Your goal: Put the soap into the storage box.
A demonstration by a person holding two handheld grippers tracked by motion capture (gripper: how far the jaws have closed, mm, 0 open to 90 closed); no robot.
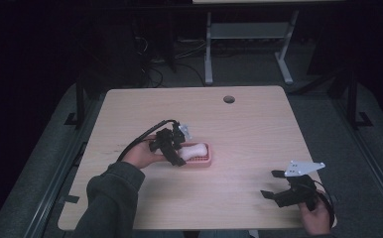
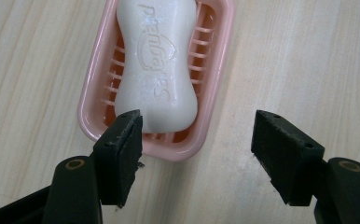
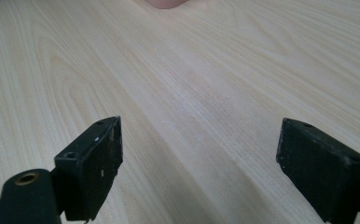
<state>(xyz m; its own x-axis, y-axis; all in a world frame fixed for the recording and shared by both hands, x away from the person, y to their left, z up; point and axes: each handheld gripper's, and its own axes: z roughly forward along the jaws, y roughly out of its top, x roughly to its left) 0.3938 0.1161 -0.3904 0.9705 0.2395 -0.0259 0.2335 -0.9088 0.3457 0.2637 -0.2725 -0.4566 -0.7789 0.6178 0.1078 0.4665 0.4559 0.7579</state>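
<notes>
High view, left to right: left tool [image 1: 178, 148], jaws apart around nothing, hovers over the white soap bar [image 1: 193, 150] lying in the pink dish [image 1: 205, 160], so lifting straight up should avoid nudging it, while right tool [image 1: 274, 184] waits open above the surface [image 1: 249, 134].

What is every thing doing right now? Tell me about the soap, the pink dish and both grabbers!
Soap bar: white, lying flat in the dish, lettered side up, not gripped.
Soap dish: pink, resting flat on the table, soap inside.
Left gripper: jaws open, just short of the dish's near end, pads touching nothing.
Right gripper: jaws open, nothing between them, over bare wood.
Table: light wood, with a round hole near the far edge.
</notes>
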